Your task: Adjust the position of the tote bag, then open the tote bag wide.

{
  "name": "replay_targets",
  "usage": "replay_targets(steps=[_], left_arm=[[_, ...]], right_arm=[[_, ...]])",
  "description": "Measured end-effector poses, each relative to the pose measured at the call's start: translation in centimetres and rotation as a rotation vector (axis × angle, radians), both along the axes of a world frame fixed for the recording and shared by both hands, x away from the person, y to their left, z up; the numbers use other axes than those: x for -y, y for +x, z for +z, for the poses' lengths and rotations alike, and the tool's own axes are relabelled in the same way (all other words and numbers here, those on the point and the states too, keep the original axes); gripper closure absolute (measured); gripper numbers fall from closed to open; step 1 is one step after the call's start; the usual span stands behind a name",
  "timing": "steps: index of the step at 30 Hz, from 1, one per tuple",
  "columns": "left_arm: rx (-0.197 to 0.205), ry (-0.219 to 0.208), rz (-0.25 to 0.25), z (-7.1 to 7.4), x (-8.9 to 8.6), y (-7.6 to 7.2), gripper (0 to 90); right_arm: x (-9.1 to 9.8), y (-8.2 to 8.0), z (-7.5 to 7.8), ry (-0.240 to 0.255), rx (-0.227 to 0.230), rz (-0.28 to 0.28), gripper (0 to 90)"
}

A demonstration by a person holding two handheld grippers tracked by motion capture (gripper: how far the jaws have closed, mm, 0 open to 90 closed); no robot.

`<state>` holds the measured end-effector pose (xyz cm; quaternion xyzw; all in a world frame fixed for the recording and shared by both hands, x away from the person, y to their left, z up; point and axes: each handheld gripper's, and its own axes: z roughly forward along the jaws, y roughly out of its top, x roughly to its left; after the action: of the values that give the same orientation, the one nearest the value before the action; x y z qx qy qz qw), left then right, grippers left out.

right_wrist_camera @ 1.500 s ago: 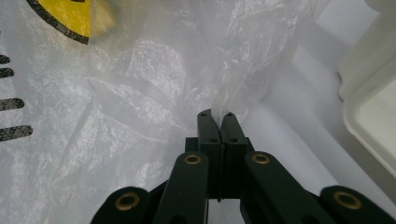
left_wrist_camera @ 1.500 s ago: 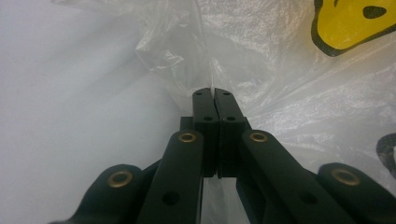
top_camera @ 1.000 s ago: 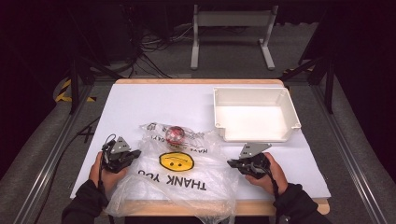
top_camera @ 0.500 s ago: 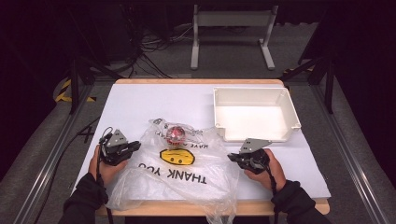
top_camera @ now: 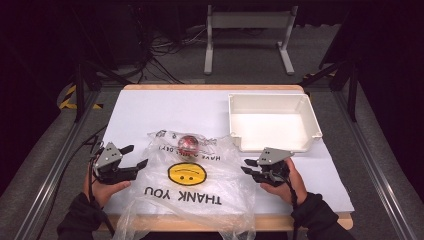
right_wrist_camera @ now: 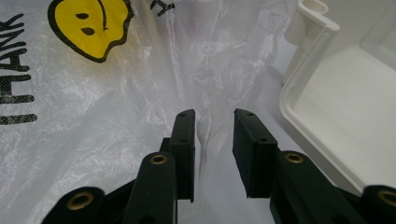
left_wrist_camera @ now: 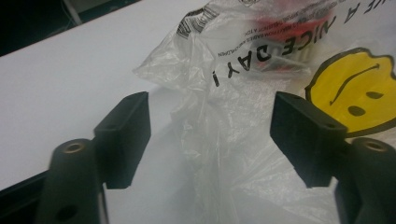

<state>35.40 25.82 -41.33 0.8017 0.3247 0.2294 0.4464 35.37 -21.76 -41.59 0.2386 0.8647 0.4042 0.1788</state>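
Counter (top_camera: pixel 150 112): white top with a wood edge showing along the far and near sides. At 1–2 o'clock from centre, a white rectangular tray (top_camera: pixel 311 117) sits flat on the counter. From centre toward 6 o'clock, a clear plastic bag (top_camera: pixel 200 200) lies crumpled on the surface, printed with a yellow smiley and "THANK YOU"; its near edge hangs over the counter's front. The bag's 2 o'clock corner lies just beside the tray's near-left corner. A red round object (top_camera: pixel 188 144) rests inside the bag at its 12 o'clock end.
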Motion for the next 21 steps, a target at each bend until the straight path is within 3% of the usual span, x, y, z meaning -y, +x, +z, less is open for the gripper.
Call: replay_targets(steps=[5,10,14,21], left_arm=[[0.013,0.004,-0.016,0.4,0.0,-1.2,21.9],[0.010,0.004,-0.059,0.6,0.6,-2.4,18.6],[0.007,0.031,-0.084,0.4,1.3,-3.3,18.1],[-0.019,0.054,-0.133,-0.3,1.9,-4.1,19.0]], right_arm=[[0.1,-0.1,0.1,-0.002,0.006,0.003,69.6],[0.1,-0.4,0.9,0.030,0.021,-0.001,60.7],[-0.1,-0.9,1.7,0.051,0.046,0.013,57.8],[-1.0,-2.4,2.6,0.055,0.058,0.092,65.0]])
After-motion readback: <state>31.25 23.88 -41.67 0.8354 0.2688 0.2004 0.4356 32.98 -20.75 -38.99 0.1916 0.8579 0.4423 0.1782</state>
